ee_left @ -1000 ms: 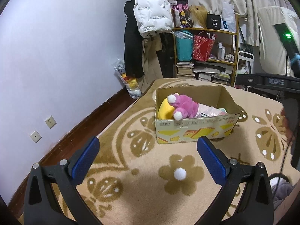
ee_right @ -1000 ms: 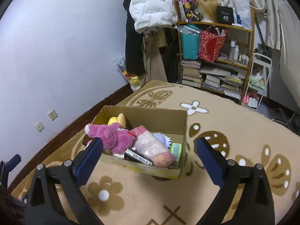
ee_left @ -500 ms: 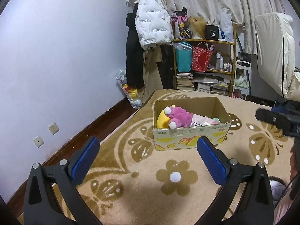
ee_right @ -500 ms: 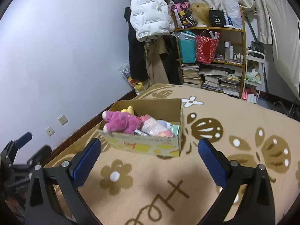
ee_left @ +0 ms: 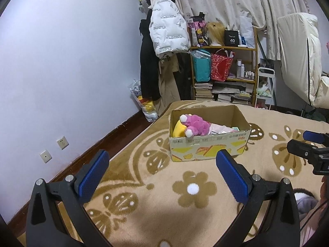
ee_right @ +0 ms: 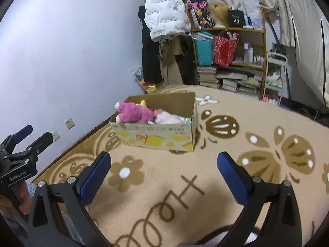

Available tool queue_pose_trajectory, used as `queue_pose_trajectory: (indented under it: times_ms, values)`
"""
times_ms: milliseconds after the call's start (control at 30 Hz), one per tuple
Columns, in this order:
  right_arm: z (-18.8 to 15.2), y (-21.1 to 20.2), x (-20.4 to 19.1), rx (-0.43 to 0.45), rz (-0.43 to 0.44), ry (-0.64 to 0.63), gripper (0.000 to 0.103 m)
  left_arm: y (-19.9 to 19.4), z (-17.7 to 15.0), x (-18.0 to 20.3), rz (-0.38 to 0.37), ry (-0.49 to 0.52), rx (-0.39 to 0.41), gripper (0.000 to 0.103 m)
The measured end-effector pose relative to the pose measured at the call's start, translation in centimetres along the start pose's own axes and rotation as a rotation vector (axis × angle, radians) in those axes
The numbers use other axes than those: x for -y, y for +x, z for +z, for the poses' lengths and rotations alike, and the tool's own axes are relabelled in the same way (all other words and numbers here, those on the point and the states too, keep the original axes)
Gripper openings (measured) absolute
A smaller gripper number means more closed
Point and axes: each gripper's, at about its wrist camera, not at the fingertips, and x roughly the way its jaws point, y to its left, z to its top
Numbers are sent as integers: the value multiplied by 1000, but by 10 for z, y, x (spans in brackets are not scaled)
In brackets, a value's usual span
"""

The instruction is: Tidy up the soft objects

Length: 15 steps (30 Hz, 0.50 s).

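Nearest the cameras, the left gripper [ee_left: 160,168] and the right gripper [ee_right: 163,169] both hang over the floral carpet [ee_left: 193,189] with their blue pads spread wide and nothing between them. Each gripper also shows at the edge of the other's view, well apart from the toys.

Ahead of both sets of fingers, beyond the bare stretch of carpet, stands the open cardboard box [ee_left: 209,148]. A pink plush toy [ee_left: 195,124] lies along its left end with one paw draped over the front rim; behind it sits a yellow plush [ee_left: 178,128], and to its right a pale pink soft item [ee_right: 167,117] among smaller packets.

Farther back are a cluttered bookshelf [ee_left: 224,72] and a white puffer jacket [ee_left: 168,33] hanging by the wall.

The draped paw looks like the weak point: a wide jaw coming in low could catch the rim, shove the light box, or pull the neighbouring items out along with the pink toy.
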Motion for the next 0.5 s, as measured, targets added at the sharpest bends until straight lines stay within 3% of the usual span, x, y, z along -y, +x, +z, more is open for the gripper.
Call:
queue_pose_trajectory:
  times_ms: [233, 500]
  values:
    - [-5, -8, 5, 10, -22, 5, 103, -2, -4, 6, -16, 16, 25, 103]
    - [-5, -11, 5, 25, -40, 11, 103, 6, -6, 2, -43, -19, -5, 103]
